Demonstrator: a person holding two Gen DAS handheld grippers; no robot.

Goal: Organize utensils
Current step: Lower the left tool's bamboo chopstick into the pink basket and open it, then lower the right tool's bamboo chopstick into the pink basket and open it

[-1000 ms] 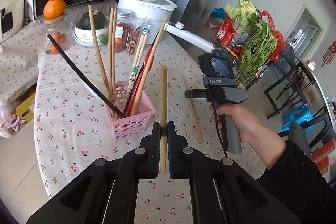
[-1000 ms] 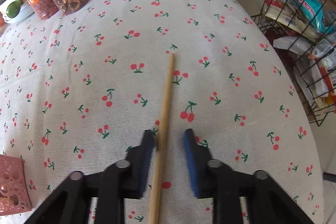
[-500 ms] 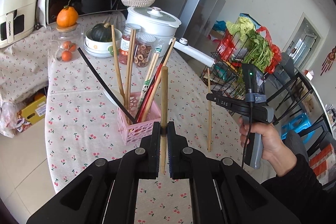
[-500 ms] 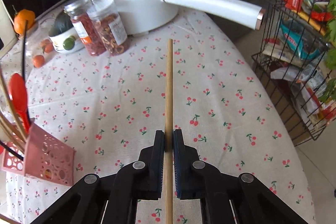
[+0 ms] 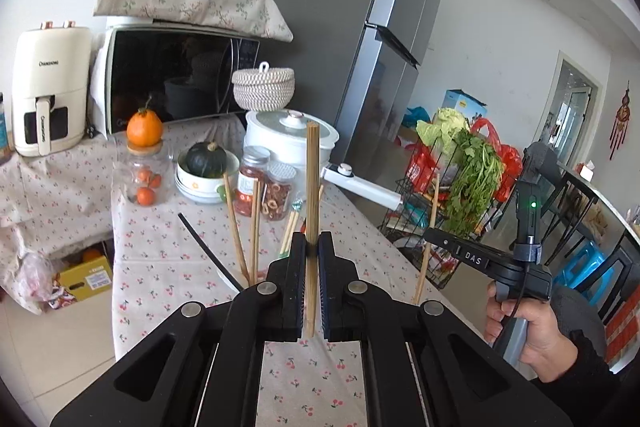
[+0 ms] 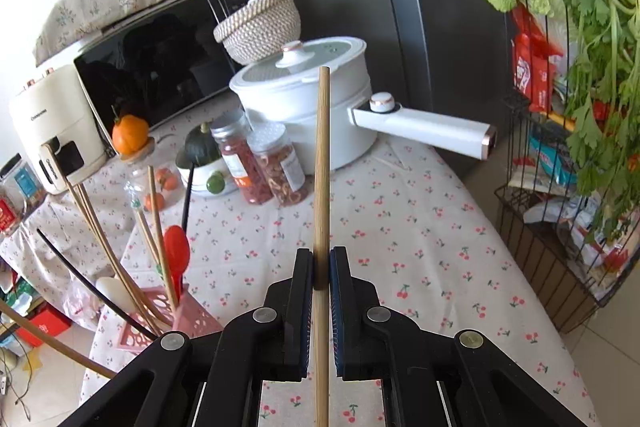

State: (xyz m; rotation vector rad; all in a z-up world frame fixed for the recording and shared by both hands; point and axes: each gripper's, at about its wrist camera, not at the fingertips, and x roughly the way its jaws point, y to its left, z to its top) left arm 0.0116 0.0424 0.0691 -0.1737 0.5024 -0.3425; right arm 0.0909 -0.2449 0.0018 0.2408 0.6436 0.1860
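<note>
My left gripper (image 5: 312, 241) is shut on a flat bamboo chopstick (image 5: 312, 183) that stands up out of its jaws, above the cherry-print table. My right gripper (image 6: 320, 259) is shut on a round wooden chopstick (image 6: 322, 163), also held off the table. In the left wrist view this second chopstick (image 5: 429, 223) shows to the right, with a hand (image 5: 536, 339) on the gripper's handle. A pink perforated basket (image 6: 180, 315) sits low on the left and holds several chopsticks (image 6: 102, 239), a red spoon (image 6: 176, 251) and a black stick (image 6: 80, 275). In the left wrist view my gripper hides the basket.
A white pot (image 6: 316, 107) with a long handle (image 6: 424, 127) stands at the back beside two spice jars (image 6: 280, 167) and a bowl with a squash (image 5: 206, 163). A wire rack of greens (image 6: 560, 235) stands off the table's right edge. A microwave (image 5: 172, 79) and an air fryer (image 5: 48, 87) line the back.
My right gripper shut on the chopstick that lay on the cloth and lifted it. Both grippers rose and tilted upward, so more of the room shows. The left grip is unchanged.
</note>
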